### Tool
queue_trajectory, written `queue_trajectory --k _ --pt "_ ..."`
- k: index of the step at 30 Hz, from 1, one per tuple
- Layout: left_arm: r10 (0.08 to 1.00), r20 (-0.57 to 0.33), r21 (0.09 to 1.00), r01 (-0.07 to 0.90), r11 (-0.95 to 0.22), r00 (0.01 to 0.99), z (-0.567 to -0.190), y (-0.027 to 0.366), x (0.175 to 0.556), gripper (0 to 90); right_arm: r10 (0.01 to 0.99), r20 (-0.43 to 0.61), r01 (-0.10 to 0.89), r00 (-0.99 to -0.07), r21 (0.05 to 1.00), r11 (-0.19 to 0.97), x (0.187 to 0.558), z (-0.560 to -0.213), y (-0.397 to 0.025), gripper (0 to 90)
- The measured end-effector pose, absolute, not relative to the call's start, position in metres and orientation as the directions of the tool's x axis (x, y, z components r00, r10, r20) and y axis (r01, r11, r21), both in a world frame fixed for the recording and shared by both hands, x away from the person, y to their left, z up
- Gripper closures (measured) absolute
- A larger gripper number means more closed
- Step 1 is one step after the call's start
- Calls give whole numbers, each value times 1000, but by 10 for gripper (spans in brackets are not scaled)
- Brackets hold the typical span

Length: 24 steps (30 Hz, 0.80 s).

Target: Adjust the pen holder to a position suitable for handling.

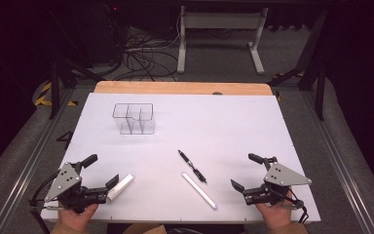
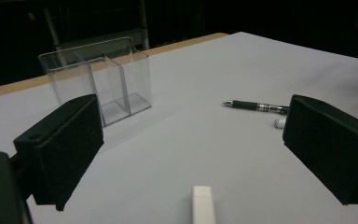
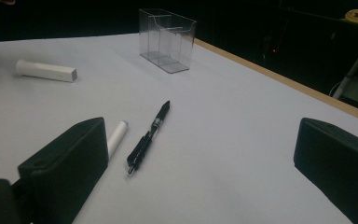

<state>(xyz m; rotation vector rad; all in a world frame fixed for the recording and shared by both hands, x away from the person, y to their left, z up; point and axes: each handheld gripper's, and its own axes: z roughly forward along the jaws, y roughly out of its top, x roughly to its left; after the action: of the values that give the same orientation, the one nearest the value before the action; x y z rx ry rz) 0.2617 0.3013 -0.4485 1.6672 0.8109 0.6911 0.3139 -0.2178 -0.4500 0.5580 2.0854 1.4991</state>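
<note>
Fingers [image 1: 97,158] wide apart, both grippers low

Beyond my table [image 1: 253,122] with its wooden far edge, a tangle of dark cables [image 1: 141,58] lies on the grey floor beside a white desk frame [image 1: 219,36], with yellow-black tape [image 1: 42,93] at left

Both grippers rest open; left gripper [image 1: 101,171] beside white block [image 1: 121,186]; right gripper [image 1: 248,171] near black pen [image 1: 192,166].

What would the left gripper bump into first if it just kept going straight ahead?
Probably the white block, lying on the table between the left gripper's open jaws; it might pass over it, since height is unclear.
</note>
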Motion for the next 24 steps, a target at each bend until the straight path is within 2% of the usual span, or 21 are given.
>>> queue_trajectory --k 24 --pt "797 59 969 158 -191 600 -444 299 262 90 586 -159 32 -795 953 302 314 -448 -218 45"
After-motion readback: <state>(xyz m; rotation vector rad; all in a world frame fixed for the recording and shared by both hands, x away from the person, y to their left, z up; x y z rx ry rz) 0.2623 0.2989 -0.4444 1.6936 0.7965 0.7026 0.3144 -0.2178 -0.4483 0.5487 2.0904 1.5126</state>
